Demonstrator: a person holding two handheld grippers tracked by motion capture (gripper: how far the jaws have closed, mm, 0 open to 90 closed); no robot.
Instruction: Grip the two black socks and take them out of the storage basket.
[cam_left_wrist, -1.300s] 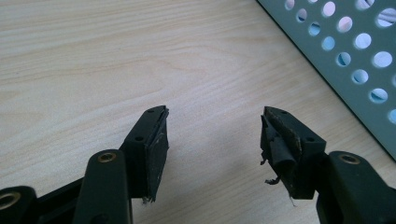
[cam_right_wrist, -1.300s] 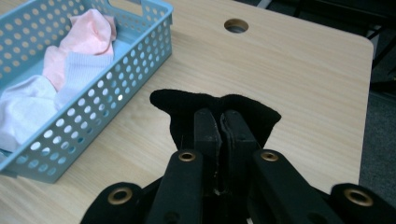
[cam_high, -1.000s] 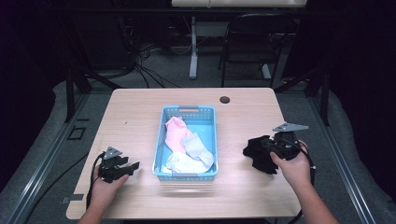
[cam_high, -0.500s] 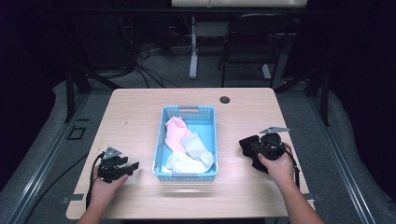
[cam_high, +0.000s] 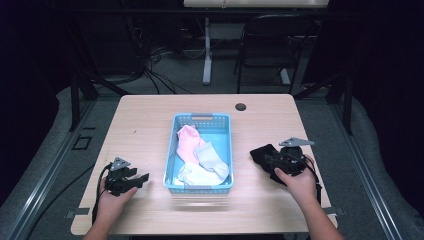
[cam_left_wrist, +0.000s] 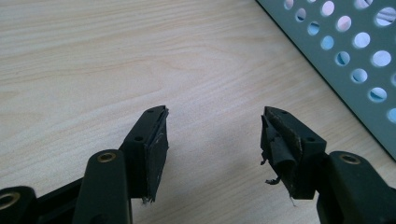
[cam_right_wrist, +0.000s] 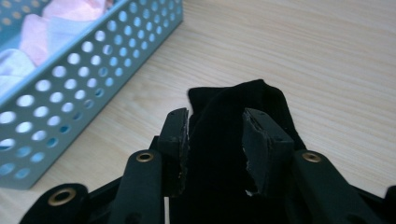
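Bench (cam_high: 150, 125): pale wood grain, carrying everything here; a small dark round hole (cam_high: 241, 107) sits near its far edge.
Basket (cam_high: 202, 120): light blue, perforated walls, standing at the middle of the bench, long side running away from the person.
Basket contents: a pink sock (cam_high: 188, 142) toward the far end, a grey sock (cam_high: 212, 156) beside it, and a white sock (cam_high: 196, 175) at the near end, all heaped loosely together.
Black cloth (cam_right_wrist: 233, 112): lies flat on the bench to the right of the basket, apart from its wall; probably a sock, though its dark folds are hard to read.
Right gripper (cam_right_wrist: 215, 135): held in the person's right hand (cam_high: 295, 182); its fingers (cam_right_wrist: 175, 135) stand on either side of the black cloth with a gap between them, and I cannot tell whether they are actually pinching it.
Left gripper (cam_left_wrist: 212, 135): held in the left hand (cam_high: 112, 197) near the bench's near left corner, fingers (cam_left_wrist: 154, 140) spread wide over bare wood, nothing between them, the basket wall just off to its side.
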